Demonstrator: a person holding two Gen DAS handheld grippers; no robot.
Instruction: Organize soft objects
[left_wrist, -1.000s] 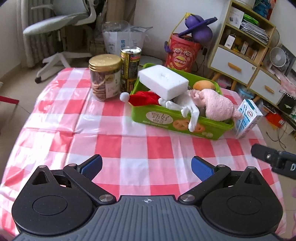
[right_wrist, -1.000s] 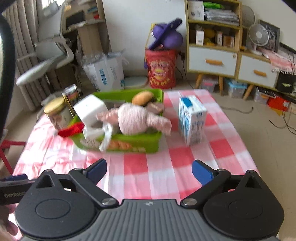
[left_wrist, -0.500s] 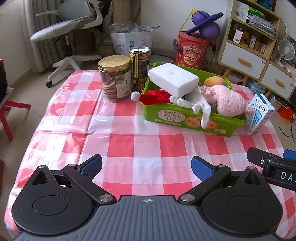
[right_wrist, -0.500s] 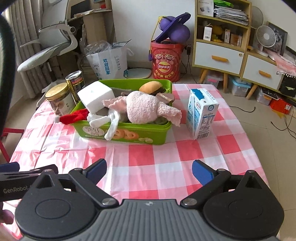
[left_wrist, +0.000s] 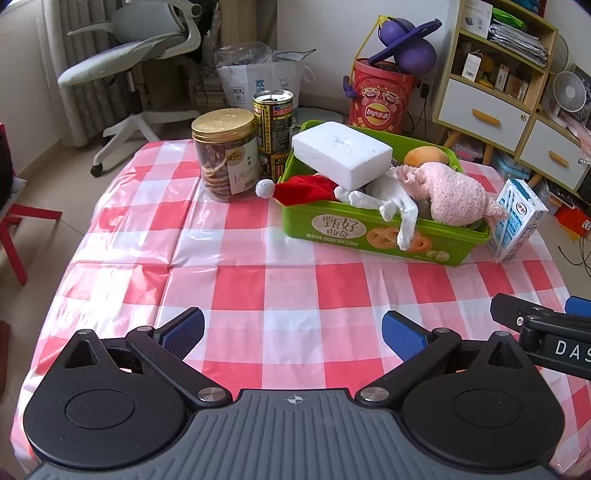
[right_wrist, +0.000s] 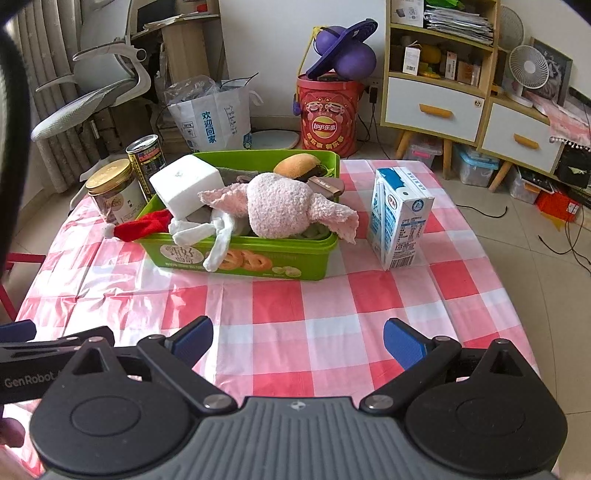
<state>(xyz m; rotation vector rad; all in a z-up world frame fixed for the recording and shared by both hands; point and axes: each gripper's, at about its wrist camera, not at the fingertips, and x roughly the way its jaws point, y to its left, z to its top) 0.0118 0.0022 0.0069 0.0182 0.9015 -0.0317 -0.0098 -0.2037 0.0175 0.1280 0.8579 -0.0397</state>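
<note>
A table under a red-and-white checked plastic tablecloth (left_wrist: 288, 280) is filling most of both views. Toward its far side a green plastic biscuit bin (left_wrist: 384, 236) is sitting, heaped with soft things. A white foam block (left_wrist: 341, 153) is lying tilted across the bin's left end, its near edge propped on the pile. Beside it a pink fluffy plush toy (left_wrist: 454, 192) is sprawling over the right half, one limp limb drooping over the bin's right rim in the right wrist view. A white stuffed figure (left_wrist: 391, 206) is lying under the block and the plush, one leg dangling down the bin's front wall. A red Santa hat (left_wrist: 306, 190) with a white pompom is spilling over the left rim. At the back of the bin a plush burger (right_wrist: 299, 164) is resting, with a small brown item just beside it.

Just right of the bin a blue-and-white milk carton (right_wrist: 399, 218) is standing upright on the cloth. To the bin's left a gold-lidded cookie jar (left_wrist: 225, 155) is standing, and a dark drink can (left_wrist: 273, 129) is standing just behind it, near the bin's corner.

The left gripper (left_wrist: 293, 328) is hovering over the near edge of the table, its blue-padded fingers spread wide and grasping nothing. The right gripper (right_wrist: 298, 338) is hanging alongside it, likewise released, with bare cloth between its pads.
</note>
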